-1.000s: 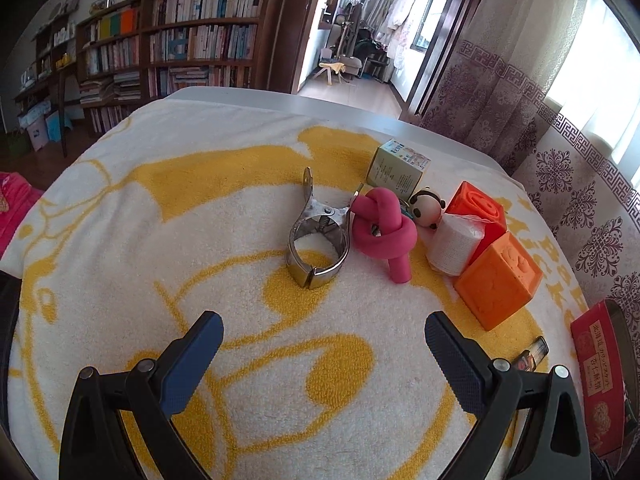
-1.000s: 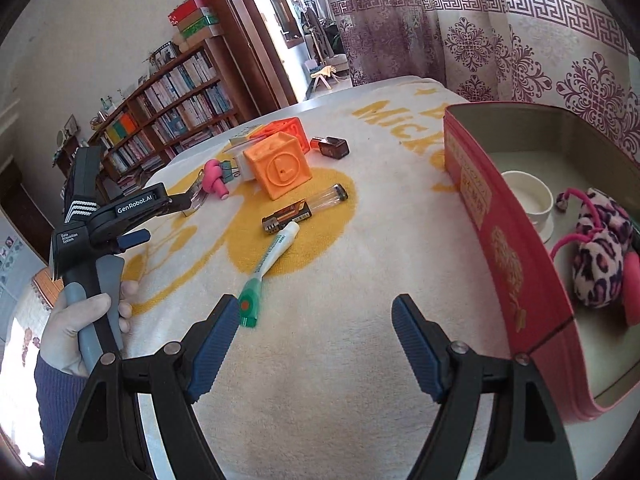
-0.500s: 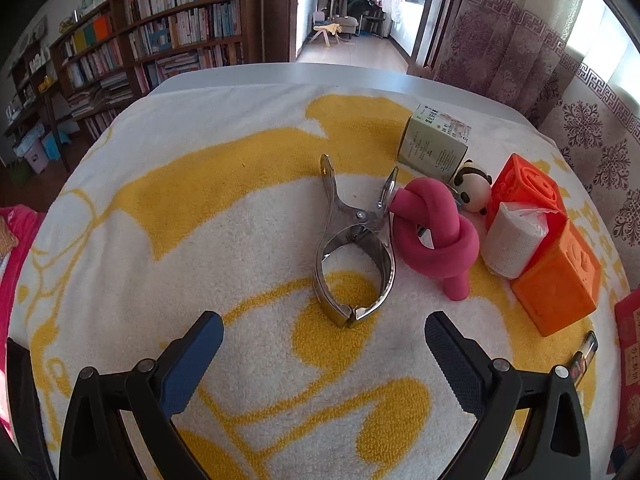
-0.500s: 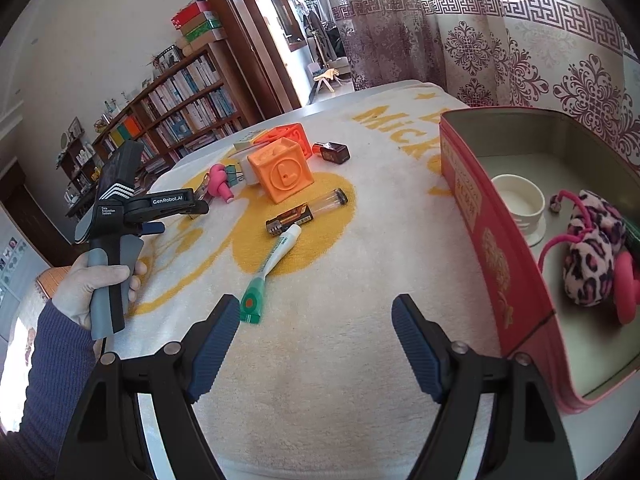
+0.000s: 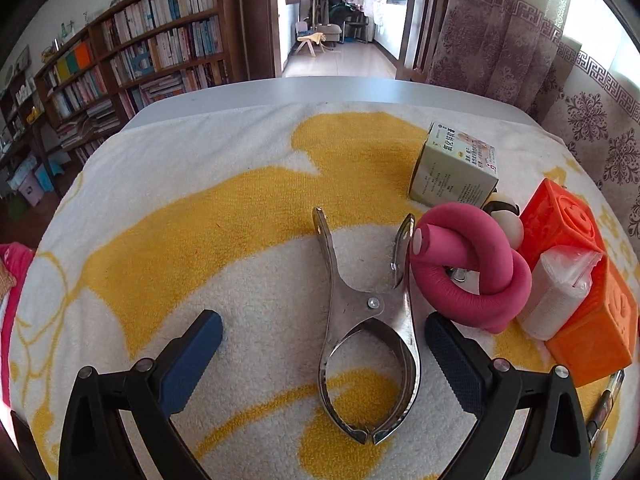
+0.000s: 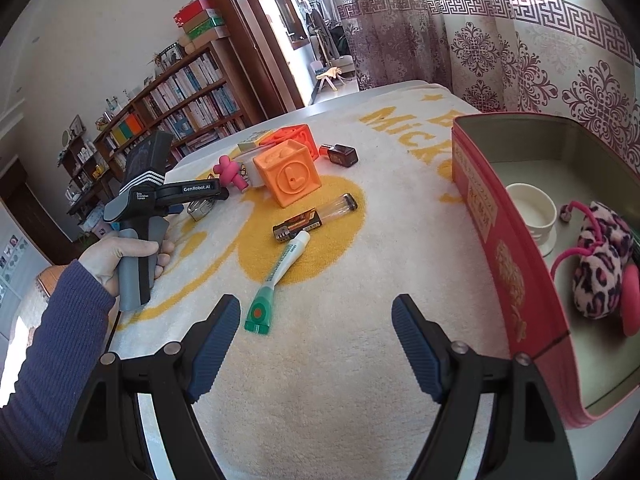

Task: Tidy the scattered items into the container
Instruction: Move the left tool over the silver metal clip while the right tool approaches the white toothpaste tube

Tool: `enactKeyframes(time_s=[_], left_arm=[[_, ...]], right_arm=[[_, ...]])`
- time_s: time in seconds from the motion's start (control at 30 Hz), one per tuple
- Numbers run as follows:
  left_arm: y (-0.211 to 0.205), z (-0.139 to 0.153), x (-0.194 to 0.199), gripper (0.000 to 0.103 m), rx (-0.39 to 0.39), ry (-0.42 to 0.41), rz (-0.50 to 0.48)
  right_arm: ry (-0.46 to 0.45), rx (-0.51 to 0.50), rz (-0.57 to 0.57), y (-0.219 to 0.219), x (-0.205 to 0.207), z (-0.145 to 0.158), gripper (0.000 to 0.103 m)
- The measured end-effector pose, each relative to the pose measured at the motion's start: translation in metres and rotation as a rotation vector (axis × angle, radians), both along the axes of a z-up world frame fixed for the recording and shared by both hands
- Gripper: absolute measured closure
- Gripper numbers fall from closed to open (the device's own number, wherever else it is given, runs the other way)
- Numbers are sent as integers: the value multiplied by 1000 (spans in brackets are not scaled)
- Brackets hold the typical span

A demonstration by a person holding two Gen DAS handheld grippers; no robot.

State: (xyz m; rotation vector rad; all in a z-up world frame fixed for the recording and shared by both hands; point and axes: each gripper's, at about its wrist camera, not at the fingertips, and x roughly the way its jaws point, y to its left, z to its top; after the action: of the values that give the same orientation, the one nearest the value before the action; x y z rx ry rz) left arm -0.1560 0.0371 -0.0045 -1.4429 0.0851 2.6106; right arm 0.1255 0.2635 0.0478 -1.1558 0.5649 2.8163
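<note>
Steel clamp (image 5: 370, 336) lying flat on yellow-and-white towel (image 5: 200, 240) covering tabletop, jaw end toward camera, handles pointing away. Positioned between fingers of left gripper (image 5: 322, 344), both blue pads spread wide and clear of the metal; right pad just beside the clamp's edge, contact not confirmed. Pink knotted foam tube (image 5: 472, 276) just beside clamp handles, on the right. Past it: small printed carton (image 5: 454, 172), panda figure (image 5: 506, 220) partly hidden, white wrapped roll (image 5: 556, 300) against two orange cubes (image 5: 596, 320).

Right gripper (image 6: 316, 344) held above bare towel, fingers spread, nothing between them. Green-capped tube (image 6: 276, 276) near its left finger; battery (image 6: 298, 226) and clear tube (image 6: 338, 208) beyond. Red tin (image 6: 500, 240) open at right, holding white cup (image 6: 532, 212) and leopard-print plush (image 6: 600, 256). Hand (image 6: 124, 256) in blue sleeve (image 6: 60, 340) gripping left handle.
</note>
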Motion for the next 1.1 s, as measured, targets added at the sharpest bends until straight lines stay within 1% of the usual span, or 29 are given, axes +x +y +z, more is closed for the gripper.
enactKeyframes(time_s=[0.2, 0.3, 0.37, 0.43, 0.47, 0.5, 0.53, 0.6, 0.63, 0.67, 0.7, 0.83, 0.87, 0.93, 1.0, 1.1], left_arm=[[3, 0, 0, 0, -12, 2, 32], [4, 0, 1, 0, -8, 3, 29], [5, 1, 2, 3, -2, 8, 10], [7, 3, 4, 18, 5, 18, -25], [8, 5, 6, 24, 9, 21, -39], [10, 7, 6, 33, 12, 22, -52], [12, 8, 6, 38, 14, 21, -64], [15, 9, 4, 44, 11, 24, -83], [16, 10, 3, 49, 11, 27, -90], [17, 11, 2, 52, 11, 29, -95], [18, 12, 1, 61, 15, 31, -99], [16, 12, 4, 62, 38, 41, -95], [15, 11, 6, 62, 52, 43, -92], [7, 13, 12, 62, 103, 46, -85], [2, 20, 23, 62, 134, 75, -83], [-1, 32, 44, 62, 137, 132, -101]], right_arm=[[-3, -25, 33, -10, -11, -1, 22], [-6, -23, 39, -14, -12, -1, 22], [-10, -16, 36, -14, -12, -2, 22], [-13, -13, 24, -11, -12, -2, 22], [-15, -14, 17, -9, -12, -2, 22], [-18, -16, 10, -6, -13, -2, 22], [-21, -20, 2, -4, -13, -2, 22], [-24, -28, -7, -2, -15, -2, 22], [-25, -29, -8, -1, -16, -2, 22], [-27, -26, -9, -1, -17, -2, 22], [-32, -21, -9, -2, -18, -3, 22], [-58, -12, -3, -5, -25, -8, 22], [-63, -9, -2, -6, -26, -9, 22], [-70, 3, 1, -8, -28, -10, 22], [-79, 13, 2, -10, -31, -12, 22], [-87, 18, 9, -15, -40, -14, 22]])
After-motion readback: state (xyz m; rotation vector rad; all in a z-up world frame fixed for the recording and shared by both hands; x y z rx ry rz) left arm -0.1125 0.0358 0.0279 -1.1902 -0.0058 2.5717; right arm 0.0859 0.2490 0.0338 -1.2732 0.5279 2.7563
